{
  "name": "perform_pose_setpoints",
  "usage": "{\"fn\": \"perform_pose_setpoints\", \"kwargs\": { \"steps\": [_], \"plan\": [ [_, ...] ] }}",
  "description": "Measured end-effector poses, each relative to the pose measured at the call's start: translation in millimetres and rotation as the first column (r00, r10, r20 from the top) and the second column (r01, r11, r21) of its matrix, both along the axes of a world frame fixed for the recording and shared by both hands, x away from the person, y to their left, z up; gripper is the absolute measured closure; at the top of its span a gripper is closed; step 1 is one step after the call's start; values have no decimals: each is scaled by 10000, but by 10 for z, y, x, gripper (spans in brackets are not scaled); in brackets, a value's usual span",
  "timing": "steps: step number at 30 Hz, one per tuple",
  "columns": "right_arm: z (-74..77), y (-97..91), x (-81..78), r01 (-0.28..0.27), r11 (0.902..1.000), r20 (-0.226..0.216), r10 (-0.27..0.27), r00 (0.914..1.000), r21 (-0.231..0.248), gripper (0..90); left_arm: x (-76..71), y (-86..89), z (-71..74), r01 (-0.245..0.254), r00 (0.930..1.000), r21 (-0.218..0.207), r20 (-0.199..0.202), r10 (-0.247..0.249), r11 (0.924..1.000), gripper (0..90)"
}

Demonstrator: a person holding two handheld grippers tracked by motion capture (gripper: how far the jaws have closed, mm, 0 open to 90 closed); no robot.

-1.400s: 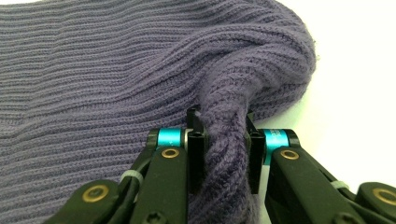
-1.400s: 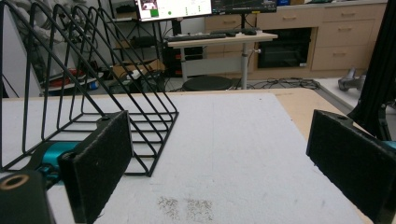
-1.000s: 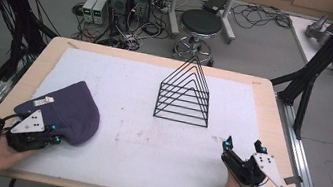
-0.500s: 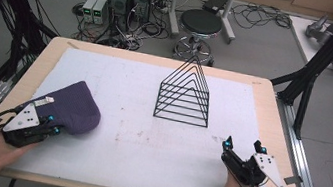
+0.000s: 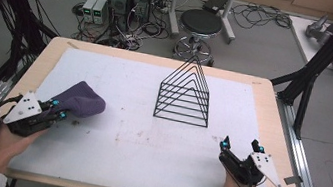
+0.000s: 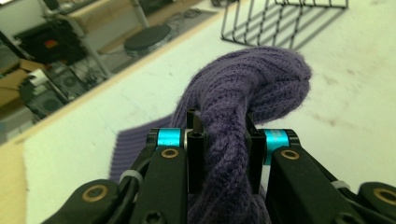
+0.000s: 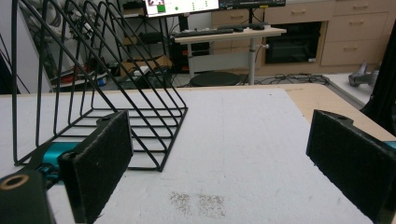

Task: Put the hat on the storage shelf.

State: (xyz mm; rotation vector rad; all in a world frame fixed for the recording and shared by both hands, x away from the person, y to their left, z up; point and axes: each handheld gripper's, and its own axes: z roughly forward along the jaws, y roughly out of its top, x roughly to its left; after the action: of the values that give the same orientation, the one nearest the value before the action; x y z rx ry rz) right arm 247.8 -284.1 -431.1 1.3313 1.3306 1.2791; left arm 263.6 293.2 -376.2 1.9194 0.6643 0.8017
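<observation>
left tool (image 6: 223,140) clamped on bunched purple knit beanie (image 5: 79,102) at desk (image 5: 137,134) left edge. right tool (image 5: 241,148) wide open, empty, near black wire triangular rack (image 5: 184,94). risk: stretchy knit slips from pinch when lifted.

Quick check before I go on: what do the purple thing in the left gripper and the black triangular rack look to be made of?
Purple hat: soft knitted yarn, probably wool or acrylic; ribbed stitches and fuzzy fibres show, and it bunches between the left gripper fingers. Rack: thin rigid wire, likely metal with a black coating; straight even rods, open frame.
</observation>
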Motion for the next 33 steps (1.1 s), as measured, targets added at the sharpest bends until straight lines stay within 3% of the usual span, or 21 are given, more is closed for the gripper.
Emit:
{"fn": "perform_pose_setpoints", "kwargs": {
  "steps": [6,10,17,23,26,29,30,31,33],
  "plan": [
    [0,11,0,-55,10000,1,55,10000,-72,65,36,-69,160,-509,9961,-487,693,542,9975,770],
    [-1,14,2,-67,9999,4,67,10000,-119,65,35,-108,260,-781,9884,-739,1245,869,9942,770],
    [0,17,-1,-118,9999,32,118,9999,-111,65,-54,-156,415,-433,9675,-1625,2393,820,9858,770],
    [1,27,-4,-146,9998,34,146,9999,-108,65,-149,-276,601,61,9522,-1773,3016,484,9841,770],
    [3,32,-8,-138,9998,48,139,9999,-116,65,-212,-341,684,128,9295,-1931,3640,595,9811,770],
    [6,37,-10,-180,9998,100,181,9998,-102,64,-276,-401,768,224,8971,-2278,4344,810,9735,771],
    [8,38,-12,-182,9998,131,183,9997,-110,64,-301,-434,816,383,8836,-2515,4605,848,9671,771],
    [12,43,-21,-188,9998,147,189,9997,-74,64,-310,-455,838,452,8779,-2620,4709,868,9640,771],
    [16,44,-23,-202,9997,257,205,9995,-126,64,-314,-473,862,536,8769,-2661,4736,821,9624,771]
  ]
}}
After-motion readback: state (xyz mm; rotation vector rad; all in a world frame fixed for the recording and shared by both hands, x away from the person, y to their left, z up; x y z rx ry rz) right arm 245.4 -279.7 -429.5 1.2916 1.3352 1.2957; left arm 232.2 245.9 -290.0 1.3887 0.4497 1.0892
